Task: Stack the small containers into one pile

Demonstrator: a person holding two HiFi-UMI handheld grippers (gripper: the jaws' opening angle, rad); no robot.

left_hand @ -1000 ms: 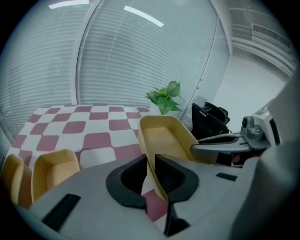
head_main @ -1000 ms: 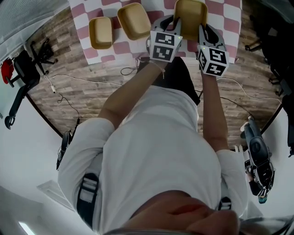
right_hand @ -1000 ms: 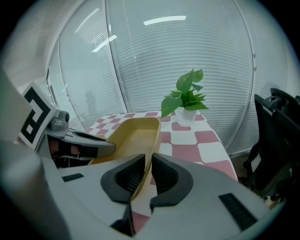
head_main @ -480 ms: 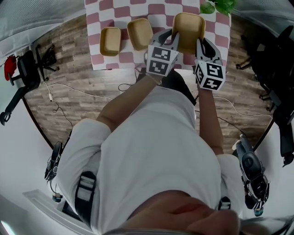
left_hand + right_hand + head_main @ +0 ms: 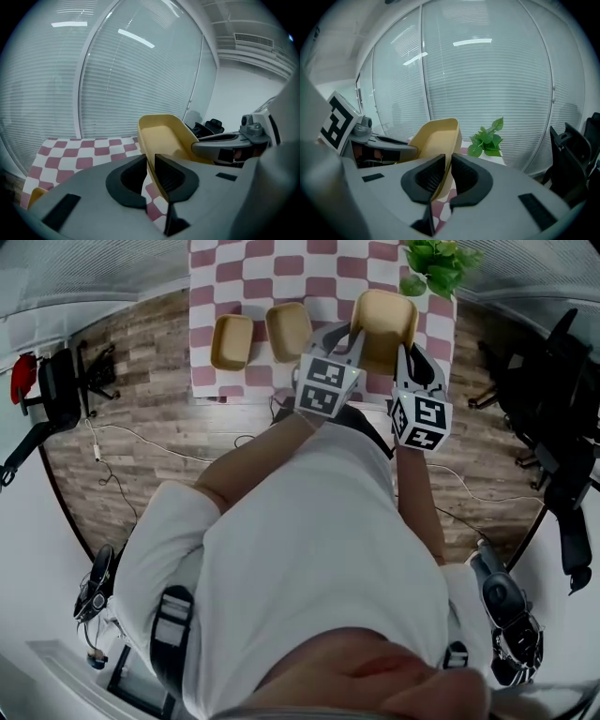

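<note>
Now the tan container (image 5: 384,315) hangs above the checkered table (image 5: 281,268), left gripper (image 5: 151,165) clamped on its left wall, right gripper (image 5: 448,171) clamped on its right wall.

Three tan containers are counted. One, the held container (image 5: 384,315), is pinched at its rim from both sides. A second container (image 5: 289,331) and a third container (image 5: 232,341) are found side by side on the checks. Two claws are tallied, the left claw (image 5: 345,334) and the right claw (image 5: 405,351). Two marker cubes are noted with them, the left cube (image 5: 323,385) and the right cube (image 5: 419,421). One bench (image 5: 272,268) is seen, covered in pink and white squares. One potted plant (image 5: 436,261) is spotted at its far corner. One office chair (image 5: 47,399) is made out at the left. The dark chair shapes at the right cannot be separated for a sure count.
</note>
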